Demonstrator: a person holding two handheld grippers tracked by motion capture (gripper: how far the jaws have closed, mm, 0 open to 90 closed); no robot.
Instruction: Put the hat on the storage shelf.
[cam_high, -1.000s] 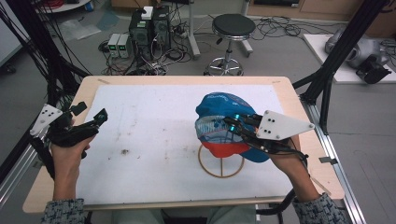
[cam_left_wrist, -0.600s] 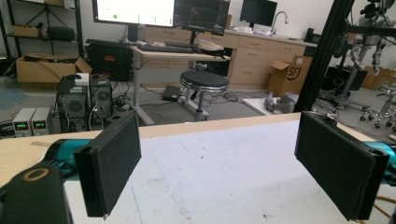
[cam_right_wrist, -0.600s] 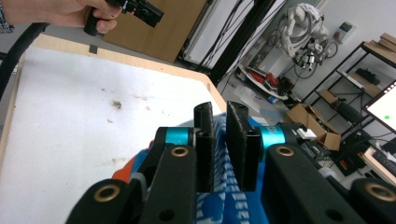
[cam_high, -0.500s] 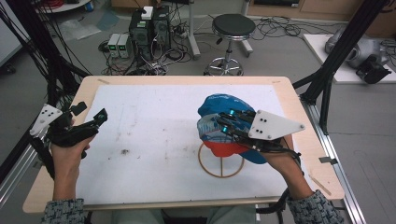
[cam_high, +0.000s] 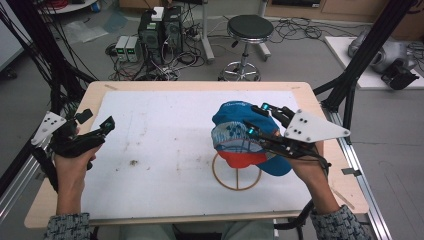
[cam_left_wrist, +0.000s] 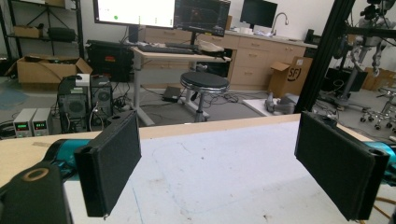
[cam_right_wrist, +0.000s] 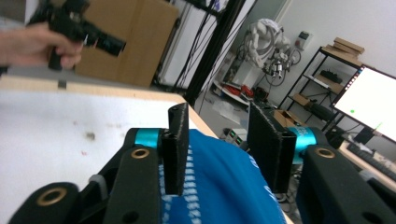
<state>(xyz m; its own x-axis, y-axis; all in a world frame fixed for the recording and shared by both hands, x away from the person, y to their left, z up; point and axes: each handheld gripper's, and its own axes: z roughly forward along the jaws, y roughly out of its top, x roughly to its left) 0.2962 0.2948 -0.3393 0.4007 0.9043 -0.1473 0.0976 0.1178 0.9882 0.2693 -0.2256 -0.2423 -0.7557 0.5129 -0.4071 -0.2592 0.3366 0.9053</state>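
Resting on a wooden ring stand (cam_high: 239, 175) on the right half of the table (cam_high: 165, 150), a blue cap (cam_high: 240, 131) with a red brim sits with its crown up and the brim toward the person. The stand's round base lies flat on the white sheet that covers the table, and the cap hides its upper part.

The right gripper (cam_high: 257, 119) reaches in from the right and lies over the top of the cap, its grey three-cornered plate just behind. In the right gripper view the two black jaws stand apart above the blue cloth (cam_right_wrist: 224, 182), one pad (cam_right_wrist: 177, 144) at the edge of the white-patterned panel, the other pad (cam_right_wrist: 268, 147) further along the crown; the cloth bulges up between them, but the pads do not press on it. These jaws have just been opening, with the cap between them.

The left gripper (cam_high: 95, 120) hangs over the left edge of the table, well apart from the cap, held in the person's left hand (cam_high: 75, 160). In the left gripper view its jaws are wide apart with nothing between them, only the bare white sheet (cam_left_wrist: 210, 172) beyond.

A round stool (cam_high: 249, 30) and computer boxes (cam_high: 157, 30) stand on the floor past the far edge of the table.
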